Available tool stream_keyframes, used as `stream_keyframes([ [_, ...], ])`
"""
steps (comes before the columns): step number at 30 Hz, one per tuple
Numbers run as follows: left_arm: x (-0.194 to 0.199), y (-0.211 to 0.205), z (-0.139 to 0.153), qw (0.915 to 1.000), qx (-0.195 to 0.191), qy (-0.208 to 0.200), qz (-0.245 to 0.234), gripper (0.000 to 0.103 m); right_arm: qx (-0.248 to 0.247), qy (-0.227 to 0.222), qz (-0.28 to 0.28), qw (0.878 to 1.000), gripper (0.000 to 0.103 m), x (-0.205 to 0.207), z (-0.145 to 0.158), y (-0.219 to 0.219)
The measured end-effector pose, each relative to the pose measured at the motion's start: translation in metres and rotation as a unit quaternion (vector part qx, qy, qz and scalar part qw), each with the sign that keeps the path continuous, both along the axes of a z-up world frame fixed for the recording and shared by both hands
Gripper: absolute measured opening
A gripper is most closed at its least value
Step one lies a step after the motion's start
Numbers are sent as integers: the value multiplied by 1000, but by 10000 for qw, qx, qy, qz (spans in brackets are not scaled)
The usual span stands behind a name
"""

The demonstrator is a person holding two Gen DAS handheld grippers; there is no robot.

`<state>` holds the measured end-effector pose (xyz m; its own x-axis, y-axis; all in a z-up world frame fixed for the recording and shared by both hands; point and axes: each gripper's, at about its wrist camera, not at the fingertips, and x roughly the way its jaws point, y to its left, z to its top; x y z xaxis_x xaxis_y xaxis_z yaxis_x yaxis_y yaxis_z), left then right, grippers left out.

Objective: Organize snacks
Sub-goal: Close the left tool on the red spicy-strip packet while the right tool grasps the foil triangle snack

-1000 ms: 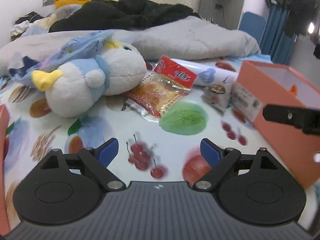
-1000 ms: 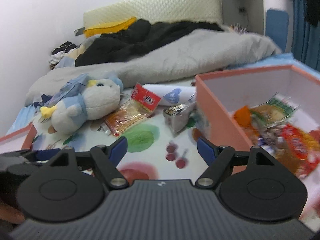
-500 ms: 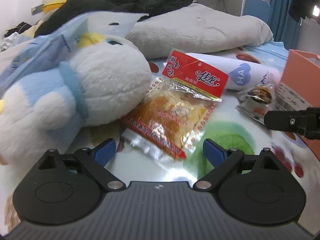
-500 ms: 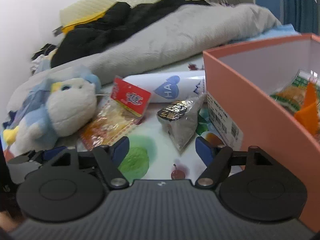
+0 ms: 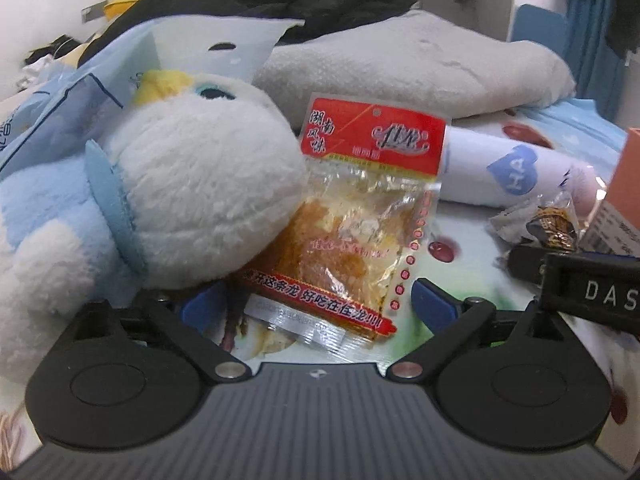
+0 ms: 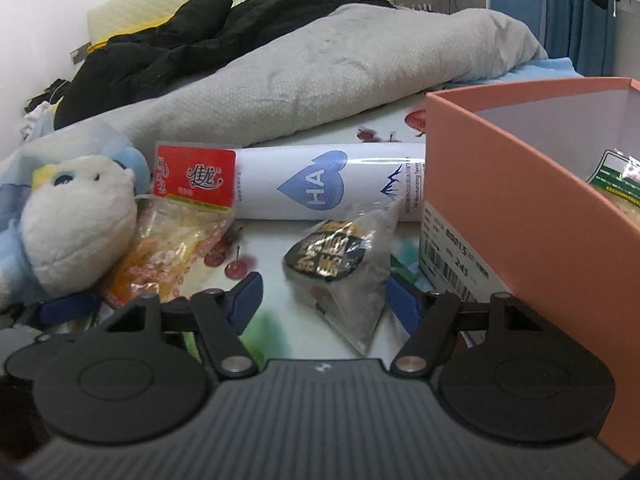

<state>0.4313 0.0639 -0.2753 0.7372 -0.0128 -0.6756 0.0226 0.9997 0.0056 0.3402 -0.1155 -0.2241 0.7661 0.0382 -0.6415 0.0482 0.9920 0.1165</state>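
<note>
Right hand-held gripper (image 6: pixel 322 300) closing around grey snack pouch (image 6: pixel 352 272), not yet pinched; slick foil may squirt sideways.

At right centre of the right wrist view, the white cylindrical bottle (image 6: pixel 328 184) carries "HA" in a blue heart. The barcode label (image 6: pixel 452 256) on the orange box (image 6: pixel 520 208) reads "8001.5" and "245". At the left wrist view's right edge, a black bar (image 5: pixel 592 292) reads "DAS".
</note>
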Motion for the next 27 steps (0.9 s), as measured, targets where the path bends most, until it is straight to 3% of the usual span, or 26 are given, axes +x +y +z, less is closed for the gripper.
stream_keyframes([
  [1,1,-2,0,10000,21,-6,41,98,-40,-21,19,10000,59,1,0,0],
  [5,6,-3,2,9998,-41,-23,195,83,-5,1,52,10000,52,3,1,-7],
  [11,3,-6,7,9999,31,-62,103,54,90,59,257,9996,50,-7,5,-14],
  [24,-34,5,25,9991,-289,129,272,15,50,228,634,9977,50,-46,11,-15],
  [27,-48,7,27,9985,-415,148,320,13,14,249,748,9969,50,-59,12,-14],
])
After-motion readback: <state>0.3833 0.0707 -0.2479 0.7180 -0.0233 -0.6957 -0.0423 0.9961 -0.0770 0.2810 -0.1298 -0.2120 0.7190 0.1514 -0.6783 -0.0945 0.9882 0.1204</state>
